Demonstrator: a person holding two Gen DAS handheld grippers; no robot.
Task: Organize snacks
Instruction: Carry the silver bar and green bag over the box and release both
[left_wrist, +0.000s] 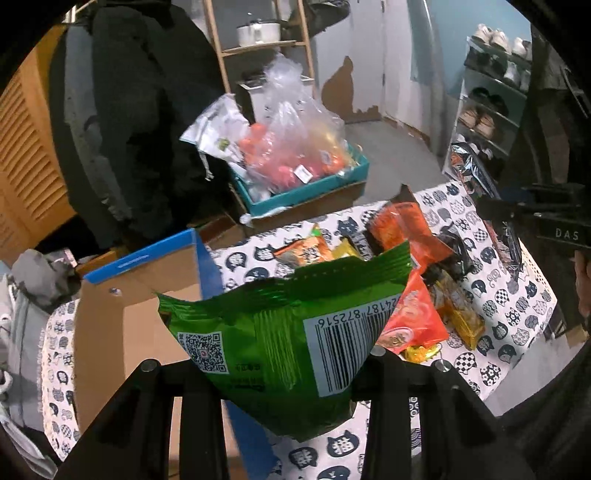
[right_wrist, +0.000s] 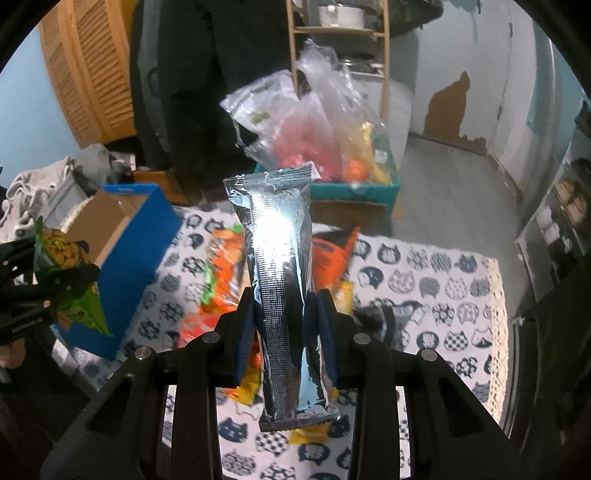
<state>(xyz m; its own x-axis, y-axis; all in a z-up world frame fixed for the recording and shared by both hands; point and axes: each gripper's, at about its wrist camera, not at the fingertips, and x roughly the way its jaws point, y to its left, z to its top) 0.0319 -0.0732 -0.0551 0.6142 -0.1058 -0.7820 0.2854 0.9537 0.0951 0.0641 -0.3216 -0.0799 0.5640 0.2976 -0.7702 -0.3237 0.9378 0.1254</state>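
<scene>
Green snack bag (left_wrist: 288, 332) pinched in left gripper (left_wrist: 291, 373), above the tablecloth (left_wrist: 517, 314).

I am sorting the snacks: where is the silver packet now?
Right wrist view, centre: the silver packet stands in the right gripper, above the snack pile.

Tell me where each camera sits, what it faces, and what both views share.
Left wrist: on the left gripper, looking down past its green snack bag to the cat-print tablecloth.
Right wrist: on the right gripper, facing its silver packet; the left gripper shows at left.
Shared: blue-edged cardboard box, teal tray.
</scene>
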